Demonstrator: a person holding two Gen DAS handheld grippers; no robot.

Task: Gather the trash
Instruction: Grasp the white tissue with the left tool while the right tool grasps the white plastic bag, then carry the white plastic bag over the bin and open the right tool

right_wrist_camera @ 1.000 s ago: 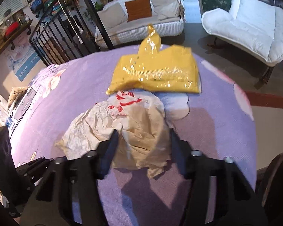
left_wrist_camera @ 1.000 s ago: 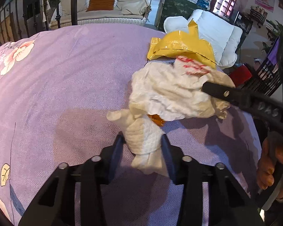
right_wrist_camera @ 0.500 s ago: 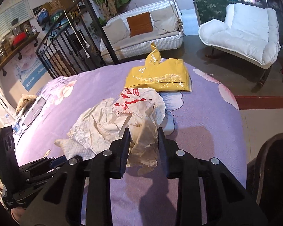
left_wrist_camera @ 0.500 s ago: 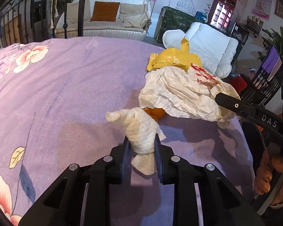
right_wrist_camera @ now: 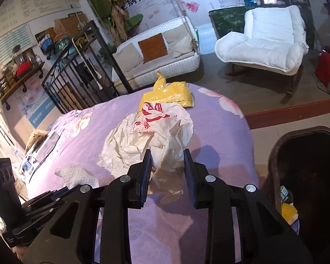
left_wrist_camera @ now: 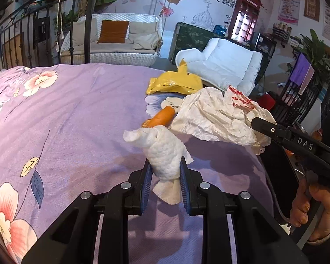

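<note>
My left gripper [left_wrist_camera: 165, 176] is shut on a white crumpled paper towel [left_wrist_camera: 162, 154] and holds it above the purple floral bedspread [left_wrist_camera: 77, 110]. My right gripper [right_wrist_camera: 167, 167] is shut on a crumpled cream paper wrapper with red print [right_wrist_camera: 151, 136], lifted off the bed; the same wrapper [left_wrist_camera: 217, 116] shows at the right of the left wrist view, pinched by the right gripper's fingers [left_wrist_camera: 266, 127]. An orange sausage-shaped piece [left_wrist_camera: 161, 116] lies on the bedspread under the wrapper's edge. A yellow plastic bag [left_wrist_camera: 176, 82] [right_wrist_camera: 167, 94] lies further back on the bed.
A dark bin [right_wrist_camera: 308, 176] with yellow trash inside stands beside the bed at the right. A black metal bed rail [right_wrist_camera: 81, 70], a white wicker sofa [left_wrist_camera: 112, 44] and a white padded chair [right_wrist_camera: 268, 41] lie beyond. Boxes [right_wrist_camera: 44, 145] rest at the bed's left edge.
Both grippers closed on their pieces and rose, pulling back. The paper towel came away from the wrapper; the wrapper lifted and uncovered the orange piece.
</note>
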